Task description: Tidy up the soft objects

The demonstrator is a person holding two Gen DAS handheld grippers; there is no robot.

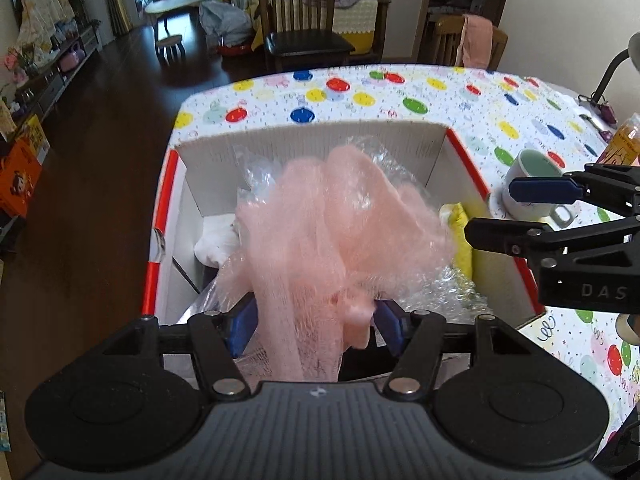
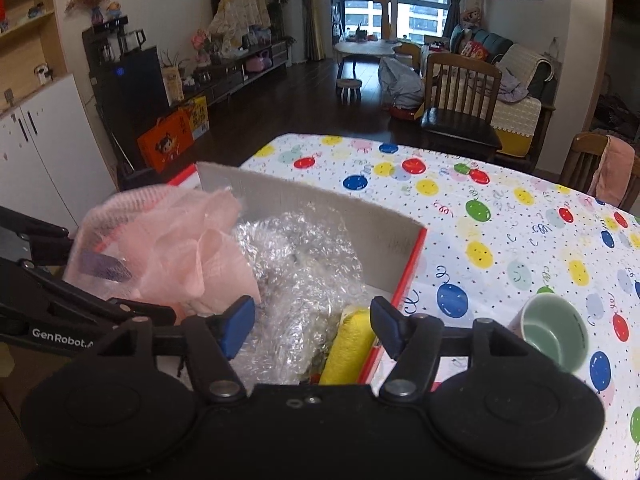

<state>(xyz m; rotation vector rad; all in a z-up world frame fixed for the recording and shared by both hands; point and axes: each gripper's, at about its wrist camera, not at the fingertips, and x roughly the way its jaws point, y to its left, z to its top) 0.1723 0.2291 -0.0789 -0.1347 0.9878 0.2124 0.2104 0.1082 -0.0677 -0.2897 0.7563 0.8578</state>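
A pink mesh bath pouf (image 1: 340, 216) hangs over an open cardboard box (image 1: 320, 140) with red edges. Its tail runs down between the blue pads of my left gripper (image 1: 314, 328). The jaws stand apart and the mesh lies loosely between them, with a small gap at the right pad. In the right wrist view the pouf (image 2: 180, 248) is at the left, over the box (image 2: 320, 208), and one left finger (image 2: 132, 306) shows below it. My right gripper (image 2: 312, 328) is open above crumpled bubble wrap (image 2: 304, 264) and a yellow sponge (image 2: 352, 344), holding nothing. It shows at the right edge (image 1: 492, 214).
The box stands on a table with a balloon-print cloth (image 1: 400, 88). A pale mug with a green inside (image 2: 556, 332) sits just right of the box. Something white (image 1: 216, 244) lies in the box's left corner. A wooden chair (image 1: 300, 20) stands behind the table.
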